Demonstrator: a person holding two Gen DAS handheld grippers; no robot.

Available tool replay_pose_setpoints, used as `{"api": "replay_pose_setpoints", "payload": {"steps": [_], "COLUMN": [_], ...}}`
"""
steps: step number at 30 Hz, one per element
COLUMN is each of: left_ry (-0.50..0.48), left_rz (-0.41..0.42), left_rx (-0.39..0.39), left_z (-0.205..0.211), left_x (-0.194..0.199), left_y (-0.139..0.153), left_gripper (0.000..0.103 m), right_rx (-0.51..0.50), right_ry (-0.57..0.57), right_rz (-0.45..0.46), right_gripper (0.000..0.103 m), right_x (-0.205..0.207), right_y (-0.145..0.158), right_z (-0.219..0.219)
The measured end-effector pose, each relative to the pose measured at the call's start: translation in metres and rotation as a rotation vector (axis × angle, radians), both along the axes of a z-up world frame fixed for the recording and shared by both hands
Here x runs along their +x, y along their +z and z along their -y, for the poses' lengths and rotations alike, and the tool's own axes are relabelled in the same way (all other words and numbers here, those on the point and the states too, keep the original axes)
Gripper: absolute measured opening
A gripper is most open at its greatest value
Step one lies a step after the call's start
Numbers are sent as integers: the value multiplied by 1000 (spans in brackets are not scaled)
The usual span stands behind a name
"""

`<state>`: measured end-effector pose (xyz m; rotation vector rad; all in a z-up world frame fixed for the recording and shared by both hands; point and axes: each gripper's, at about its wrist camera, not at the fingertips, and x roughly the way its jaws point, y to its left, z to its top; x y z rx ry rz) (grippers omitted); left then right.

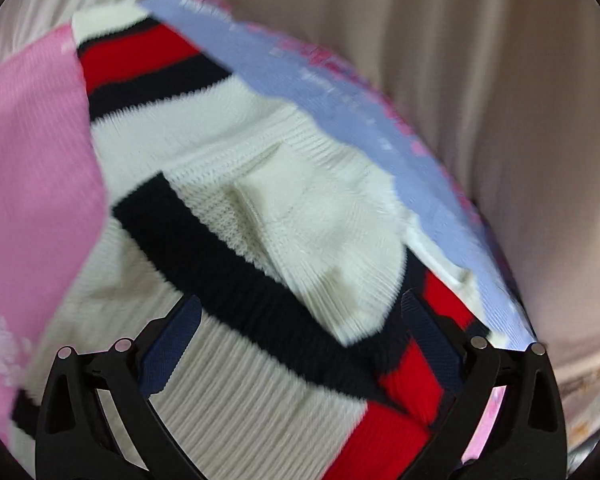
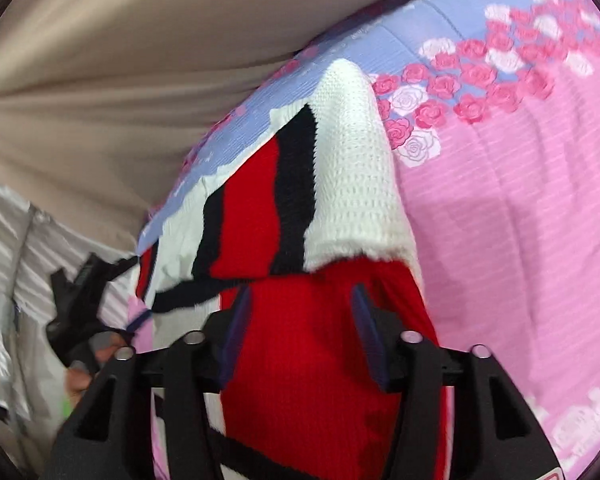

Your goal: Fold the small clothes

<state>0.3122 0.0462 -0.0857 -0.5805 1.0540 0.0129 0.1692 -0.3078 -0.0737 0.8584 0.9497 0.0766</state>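
Observation:
A small knit sweater (image 1: 300, 208), cream with red and navy stripes, lies on a pink and lavender floral sheet (image 1: 32, 152). My left gripper (image 1: 300, 312) is open, its jaws wide apart over the sweater's navy band and ribbed cream part. In the right wrist view the sweater (image 2: 348, 152) is partly folded, a cream sleeve draped over the striped body. My right gripper (image 2: 300, 300) is open, its blue pads on either side of the red knit close below it. The left gripper (image 2: 84, 296) shows at the left edge of that view.
The floral sheet (image 2: 520, 200) spreads to the right with rose prints. A beige curtain (image 1: 500, 80) hangs behind the bed. White pleated fabric (image 2: 4, 240) lies at the left of the right wrist view.

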Motion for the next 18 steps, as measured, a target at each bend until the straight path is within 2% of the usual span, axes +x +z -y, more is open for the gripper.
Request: {"api": "replay_pose_setpoints", "payload": {"steps": [1, 2, 3, 6, 8, 10, 11, 13, 15, 18], "left_ry": [6, 10, 1, -29, -46, -46, -47, -59, -66, -64], "left_rz": [-17, -40, -47, -49, -41, -39, -32, -10, -8, -13], "left_rx": [8, 45, 70, 188, 190, 187, 189, 233, 257, 232], "left_z": [3, 9, 13, 26, 26, 22, 22, 29, 31, 24], "left_x": [6, 11, 14, 19, 19, 18, 18, 15, 14, 11], "left_y": [-7, -14, -18, -22, -20, -23, -25, -25, -23, -22], "left_gripper": [97, 89, 75, 37, 24, 22, 22, 22, 22, 24], "right_rx": [11, 26, 37, 36, 30, -44, -68, -110, -136, -166], "right_ry": [-8, -17, -26, -77, -139, -167, -170, -128, -113, -93], "right_rz": [-9, -12, -8, 4, 65, 81, 63, -47, -34, -27], "right_gripper": [54, 54, 53, 11, 11, 10, 10, 8, 9, 13], "right_x": [7, 14, 19, 28, 18, 11, 10, 19, 21, 24], "right_y": [-7, -12, -15, -12, 2, 14, 10, -16, -12, 5], "right_z": [2, 2, 3, 15, 32, 46, 52, 53, 49, 42]}}
